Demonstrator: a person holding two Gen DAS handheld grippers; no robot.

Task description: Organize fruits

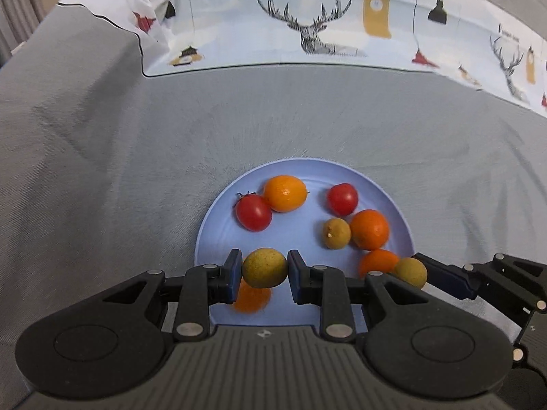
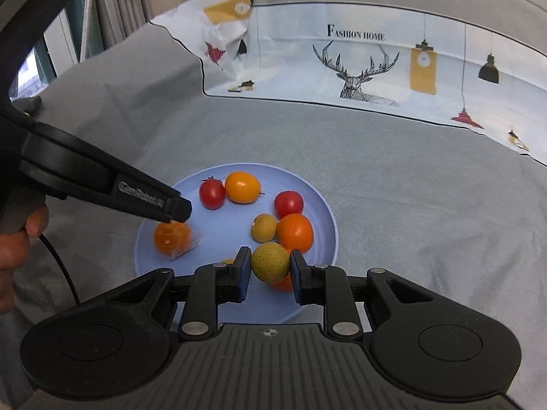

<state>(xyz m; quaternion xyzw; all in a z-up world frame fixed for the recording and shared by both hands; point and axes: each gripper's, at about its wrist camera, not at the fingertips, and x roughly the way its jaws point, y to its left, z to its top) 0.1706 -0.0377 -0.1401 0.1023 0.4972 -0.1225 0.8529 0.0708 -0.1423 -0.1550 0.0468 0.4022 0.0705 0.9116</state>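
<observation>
A grey cloth [image 1: 136, 157] is spread over the desk, and a printed cloth [image 1: 307, 34] with a stag motif lies at its far edge, toward 12 o'clock. A pale blue plate [image 1: 222, 218] rests on the grey cloth and carries two red tomatoes, orange citrus fruits and a tan longan. The left gripper [image 1: 265, 270] is clamped on a round yellow-green fruit [image 1: 265, 268], held above the plate's near rim at 6 o'clock; an orange fruit [image 1: 251, 299] beneath it is largely hidden and blurred. The right gripper [image 2: 270, 266] is likewise clamped on a second speckled yellow-green fruit [image 2: 270, 262], over the plate's 5 o'clock side, just beside an orange mandarin [image 2: 294, 232]. In the right wrist view the left gripper enters from 9 o'clock, its tip masking the held fruit, and part of a hand [image 2: 17, 239] is cut off at the edge.
</observation>
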